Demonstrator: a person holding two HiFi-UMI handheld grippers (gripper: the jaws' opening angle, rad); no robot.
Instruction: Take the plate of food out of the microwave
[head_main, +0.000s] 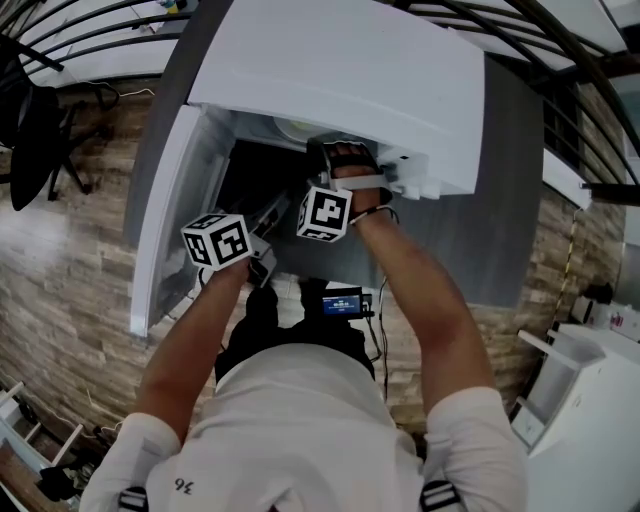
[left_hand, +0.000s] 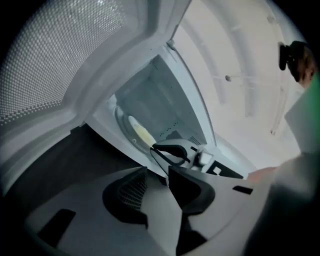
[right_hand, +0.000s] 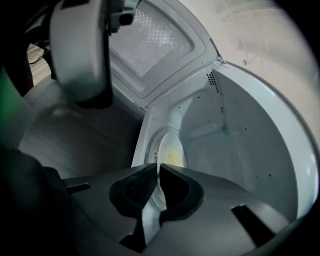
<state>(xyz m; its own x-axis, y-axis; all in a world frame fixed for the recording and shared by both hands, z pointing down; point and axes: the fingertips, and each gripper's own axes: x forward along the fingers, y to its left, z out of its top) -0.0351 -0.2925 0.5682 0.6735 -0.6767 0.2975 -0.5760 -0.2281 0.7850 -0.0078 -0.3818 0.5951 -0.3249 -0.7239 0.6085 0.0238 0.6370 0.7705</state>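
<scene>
A white plate with yellow food lies on the floor of the open white microwave; it also shows in the left gripper view as the plate. My right gripper reaches into the cavity, its jaws drawn narrow on the plate's near rim, which shows as a thin white strip between the pads. My left gripper hangs outside the cavity by the door, open, with nothing between its jaws. From there the right gripper is seen at the plate's edge.
The microwave door stands swung out to the left, its mesh window facing in. The cavity walls close in around the plate. A black chair stands far left and a white appliance at the right.
</scene>
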